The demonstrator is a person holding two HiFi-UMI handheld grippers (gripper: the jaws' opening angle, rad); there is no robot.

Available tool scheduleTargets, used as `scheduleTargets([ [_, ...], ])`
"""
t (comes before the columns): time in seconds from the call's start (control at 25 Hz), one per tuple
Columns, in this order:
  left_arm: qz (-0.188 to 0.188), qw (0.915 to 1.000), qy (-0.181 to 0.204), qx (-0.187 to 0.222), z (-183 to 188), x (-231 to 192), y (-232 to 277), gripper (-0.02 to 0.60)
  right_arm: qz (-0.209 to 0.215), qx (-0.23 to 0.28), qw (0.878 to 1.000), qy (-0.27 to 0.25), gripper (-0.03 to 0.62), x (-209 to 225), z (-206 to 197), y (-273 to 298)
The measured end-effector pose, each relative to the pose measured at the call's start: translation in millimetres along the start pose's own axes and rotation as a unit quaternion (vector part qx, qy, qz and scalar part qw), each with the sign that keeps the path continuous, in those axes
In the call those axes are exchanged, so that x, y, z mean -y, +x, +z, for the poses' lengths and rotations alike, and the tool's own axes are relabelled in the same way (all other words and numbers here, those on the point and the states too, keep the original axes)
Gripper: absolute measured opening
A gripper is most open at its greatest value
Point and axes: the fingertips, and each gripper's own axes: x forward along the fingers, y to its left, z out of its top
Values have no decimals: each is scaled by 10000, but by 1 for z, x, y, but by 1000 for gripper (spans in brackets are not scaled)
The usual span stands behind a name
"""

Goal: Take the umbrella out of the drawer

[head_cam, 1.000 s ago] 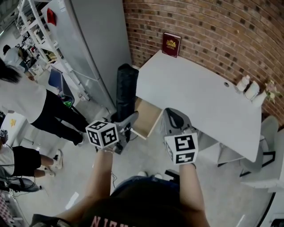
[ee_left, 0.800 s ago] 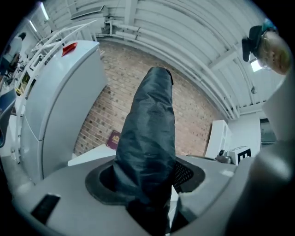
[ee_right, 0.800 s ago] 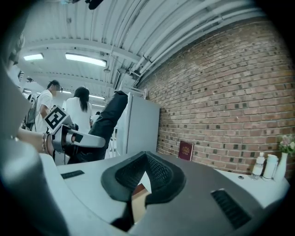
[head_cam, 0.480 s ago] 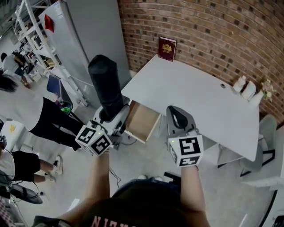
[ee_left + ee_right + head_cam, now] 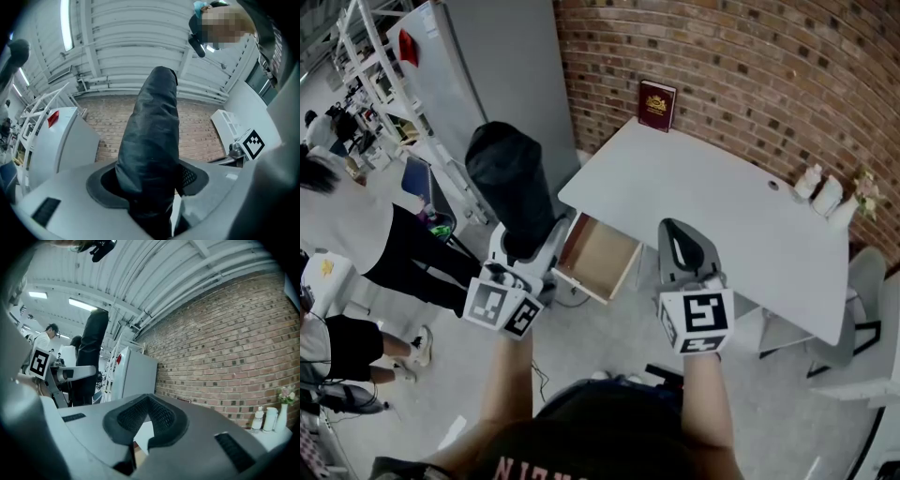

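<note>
Gripping the umbrella (image 5: 510, 187) near its lower end, the left gripper (image 5: 523, 253) holds it upright, long axis rising from the jaws, clear of the drawer (image 5: 600, 261) beside it; the right gripper (image 5: 682, 246) hangs closed, empty.

We are counting one black umbrella (image 5: 511, 183), one open drawer (image 5: 598, 258), one worktop (image 5: 712, 216), one red book (image 5: 657, 104) at the worktop's eleven o'clock, and two white bottles (image 5: 812, 177) beside one flower vase (image 5: 849, 208) at its three o'clock. We are also counting two grippers: the left gripper (image 5: 523, 251) and the right gripper (image 5: 680, 239).
</note>
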Motion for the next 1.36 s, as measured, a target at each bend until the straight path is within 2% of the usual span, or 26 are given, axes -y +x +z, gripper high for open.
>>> scheduleTargets([
  [0.56, 372, 9993, 56, -12, 5, -13, -14, 256, -159, 270, 9994, -123, -9, 4, 18, -14],
  [0.76, 563, 9980, 265, -105, 8, -19, -16, 256, -260, 278, 9992, -152, -9, 14, 19, -18],
  [0.88, 761, 9958, 461, -205, 7, -27, -19, 256, -291, 363, 9986, -263, -9, 23, 22, -20],
  [1.08, 1208, 9872, 924, -487, 4, -41, -22, 256, -449, 404, 9978, -289, -9, 41, 25, -25],
  [1.36, 1515, 9839, 772, -548, -3, -51, -30, 256, -537, 371, 9974, -290, -9, 48, 19, -30],
])
